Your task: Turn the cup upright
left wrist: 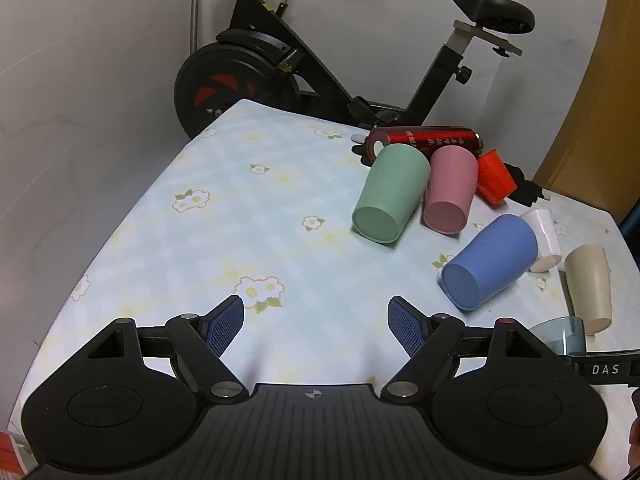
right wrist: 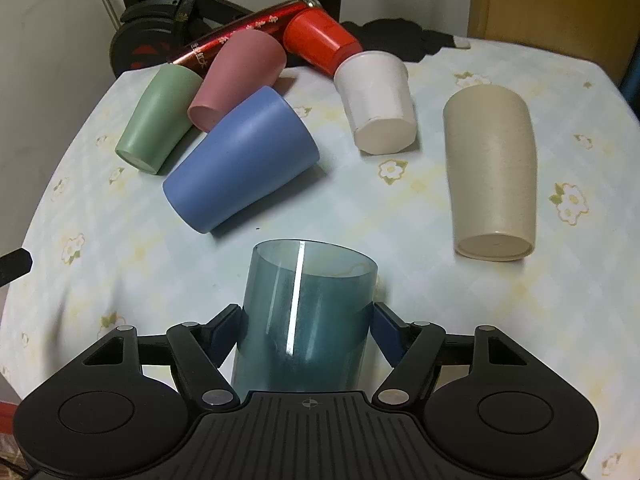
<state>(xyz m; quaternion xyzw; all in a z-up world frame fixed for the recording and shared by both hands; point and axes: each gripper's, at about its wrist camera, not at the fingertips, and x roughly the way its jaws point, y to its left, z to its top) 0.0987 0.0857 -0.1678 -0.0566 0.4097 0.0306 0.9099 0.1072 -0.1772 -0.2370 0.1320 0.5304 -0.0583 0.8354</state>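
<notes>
My right gripper (right wrist: 306,334) is shut on a translucent blue-grey cup (right wrist: 308,312), its open mouth pointing away from the camera. The same cup shows at the right edge of the left wrist view (left wrist: 560,334). My left gripper (left wrist: 316,326) is open and empty above the flowered tablecloth (left wrist: 248,216). Several cups lie on their sides: green (right wrist: 158,120), pink (right wrist: 240,76), blue (right wrist: 244,158), red (right wrist: 320,42), white (right wrist: 376,100) and beige (right wrist: 494,176).
A red metal bottle (right wrist: 244,34) lies behind the cups near the far table edge. An exercise bike (left wrist: 280,64) stands behind the table. A wooden door (left wrist: 600,100) is at the right. Dark objects (right wrist: 400,36) sit at the back.
</notes>
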